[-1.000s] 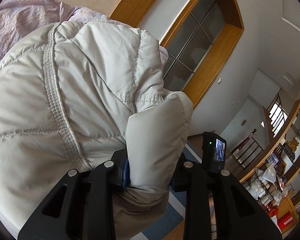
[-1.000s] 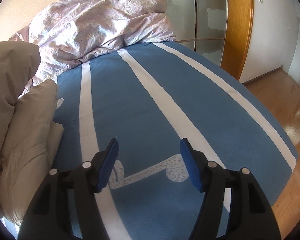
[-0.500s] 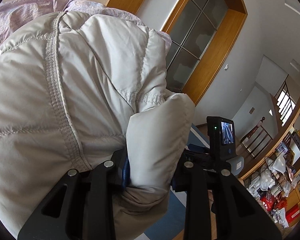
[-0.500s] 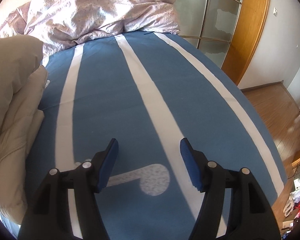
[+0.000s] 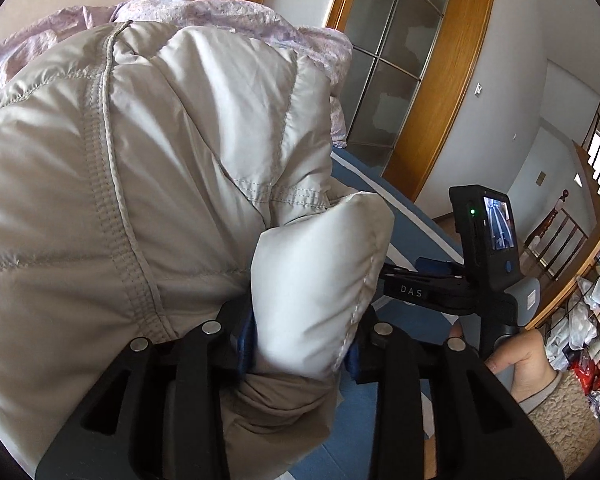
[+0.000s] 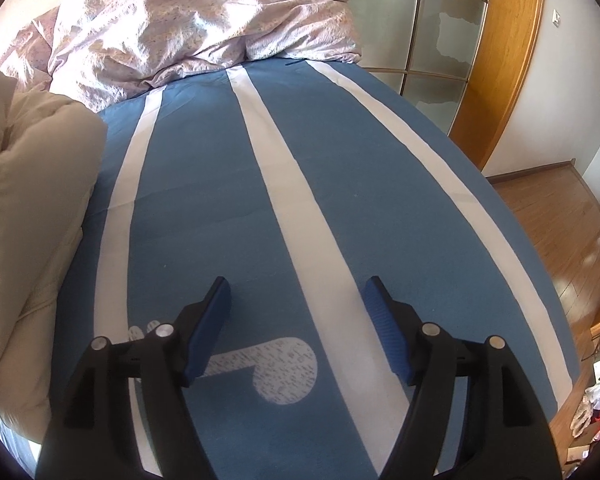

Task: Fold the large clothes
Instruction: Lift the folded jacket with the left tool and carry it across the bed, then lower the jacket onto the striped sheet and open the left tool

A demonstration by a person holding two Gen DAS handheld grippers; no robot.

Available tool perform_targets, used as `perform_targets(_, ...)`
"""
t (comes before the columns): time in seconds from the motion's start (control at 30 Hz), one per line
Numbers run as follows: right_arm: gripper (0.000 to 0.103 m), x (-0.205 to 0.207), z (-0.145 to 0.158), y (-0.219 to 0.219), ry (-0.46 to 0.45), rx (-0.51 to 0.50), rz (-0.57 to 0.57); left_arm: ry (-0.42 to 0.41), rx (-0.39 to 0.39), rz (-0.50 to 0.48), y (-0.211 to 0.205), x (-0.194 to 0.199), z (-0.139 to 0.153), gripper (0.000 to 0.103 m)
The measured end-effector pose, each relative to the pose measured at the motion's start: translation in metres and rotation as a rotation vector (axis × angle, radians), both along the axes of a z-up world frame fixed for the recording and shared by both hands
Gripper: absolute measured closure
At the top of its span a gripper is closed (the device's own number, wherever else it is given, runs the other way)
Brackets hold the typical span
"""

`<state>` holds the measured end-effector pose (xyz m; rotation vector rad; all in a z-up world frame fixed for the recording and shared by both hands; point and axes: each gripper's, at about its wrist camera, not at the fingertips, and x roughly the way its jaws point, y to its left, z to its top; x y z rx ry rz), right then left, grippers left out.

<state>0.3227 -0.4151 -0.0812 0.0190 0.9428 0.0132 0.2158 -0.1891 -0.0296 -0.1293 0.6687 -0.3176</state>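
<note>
A beige quilted puffer jacket [image 5: 140,200] fills most of the left wrist view. My left gripper [image 5: 300,344] is shut on a thick padded fold of it; the blue pads press both sides, and the jaws are opening slightly. The same jacket [image 6: 32,200] lies bunched at the left edge of the bed in the right wrist view. My right gripper [image 6: 296,320] hovers over the blue striped sheet [image 6: 340,160], jaws opening wider with nothing between them. Its camera unit [image 5: 496,228] and the hand holding it [image 5: 516,364] show at the right of the left wrist view.
A crumpled lilac duvet [image 6: 200,20] is heaped at the head of the bed. A wooden-framed frosted glass door [image 6: 496,60] stands right of the bed, with wood floor [image 6: 560,220] beyond. Cluttered shelves [image 5: 592,320] line the far right.
The left view has swung and rolled, with the jacket fold still in its jaws and the right hand now showing. The right gripper has drifted over the sheet and its jaws stand a little wider.
</note>
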Motion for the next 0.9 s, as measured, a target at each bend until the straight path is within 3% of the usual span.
perform_targets(0.37, 0.028, 0.003, -0.001, -0.002, -0.001, 0.002, -0.010, 0.021, 0.078, -0.007, -0.020, 0.008, -0.014, 0.060)
perform_targets(0.47, 0.027, 0.004, -0.001, -0.003, 0.002, 0.005, -0.015, -0.005, 0.133, -0.030, -0.029, 0.006, -0.013, 0.047)
perform_targets(0.53, 0.027, 0.003, -0.001, -0.003, 0.002, 0.003, -0.019, -0.035, 0.178, -0.052, -0.038, -0.003, -0.010, 0.033)
perform_targets(0.6, 0.027, 0.002, -0.001, -0.003, 0.003, 0.004, -0.022, -0.056, 0.202, -0.065, -0.046, -0.011, -0.007, 0.029)
perform_targets(0.9, 0.027, -0.001, -0.002, -0.004, 0.002, 0.006, -0.034, -0.058, 0.188, -0.093, -0.055, -0.019, -0.004, 0.027)
